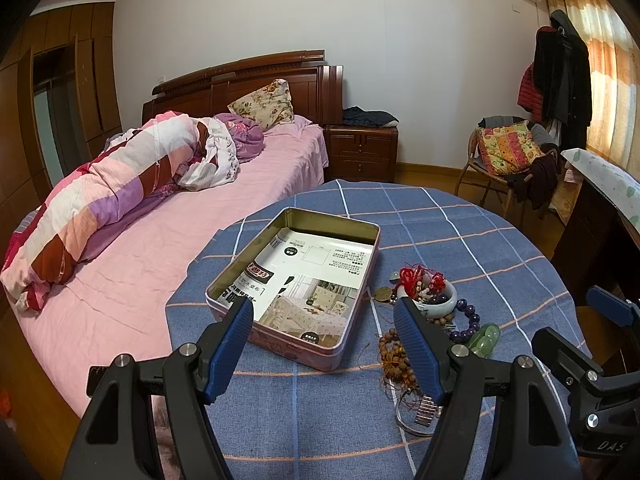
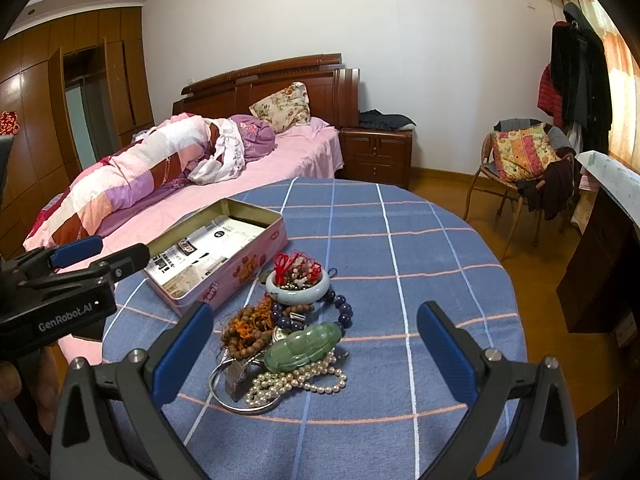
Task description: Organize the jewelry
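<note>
Round table [image 2: 440,248] under a blue checked cloth, bed [image 1: 168,216] just past its far-left edge. Open pink tin [image 1: 296,280] toward the table's left edge, rectangular, long axis running from the near edge back and slightly right toward the far edge, printed paper lining its floor. Left gripper [image 1: 324,344] hovering over the tin's near end, fingers spread wide, nothing between them. Right gripper [image 2: 316,356] likewise released, fingers wide apart, empty, hanging above the jewelry heap near the table's middle. In the heap: pearl necklace [image 2: 296,384] bunched nearest the near edge; green jade carving [image 2: 304,346] lying on it, long axis pointing up-right toward the far-right edge; brown wooden bead string [image 2: 244,332] to its left; dark blue bead bracelet [image 2: 344,312] behind; silver bangle [image 2: 224,392] flat at the heap's left. Small pale bowl [image 2: 298,286] of red-corded trinkets just beside the tin's right wall.
</note>
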